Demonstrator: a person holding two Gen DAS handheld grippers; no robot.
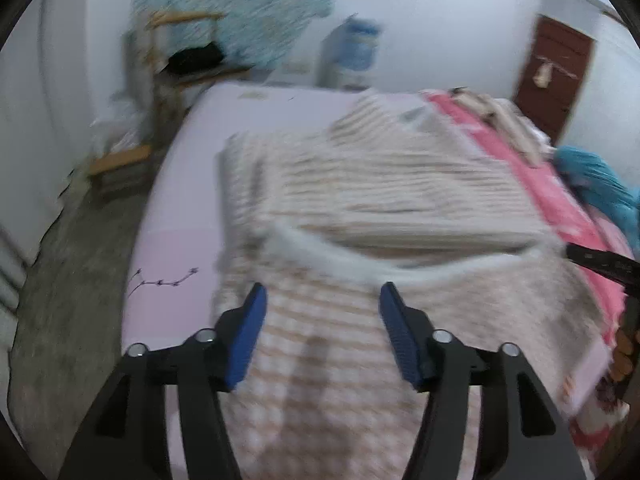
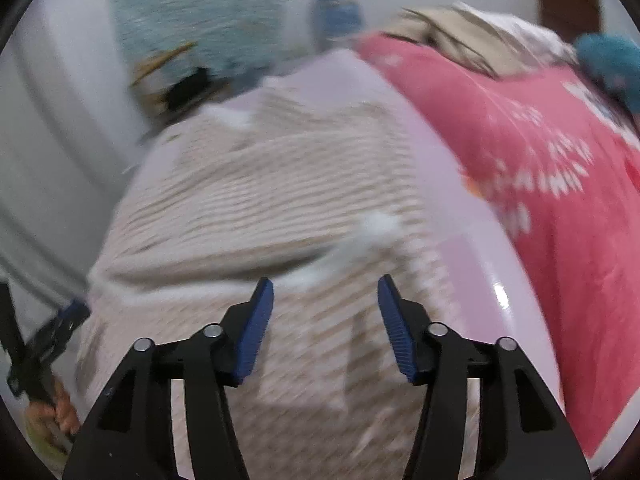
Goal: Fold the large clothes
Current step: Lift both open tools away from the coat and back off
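the striped beige-and-white garment [image 1: 360, 200] lay spread on the pale pink bed [image 1: 180, 200], its near part already doubled over so that a white-edged fold [image 1: 340, 256] ran crosswise just ahead of both tools. the left gripper [image 1: 322, 332] stood with its jaws apart and nothing between its blue pads [image 1: 244, 340]; cloth showed only below the gap. the right gripper [image 2: 326, 328] stood likewise, jaws parted and empty, above the same cloth nearer the bed's right side, where the pink floral blanket [image 2: 560, 200] lay alongside. both views were smeared, so whether either tool brushed the fabric could not be told.

the step in hand looked like the moment just after letting go of a fold. to do it well, the person would need both tools clear of the cloth without dragging the fresh edge, and then a check that the white-edged fold lay straight across and square with the garment's sides. a next grip would likely be best taken at the two near corners or at the side edges, with both pads catching every layer, so the lower one would not slip and skew the stack.

a heap of other clothes [image 2: 460, 36] waited at the bed's far right corner.
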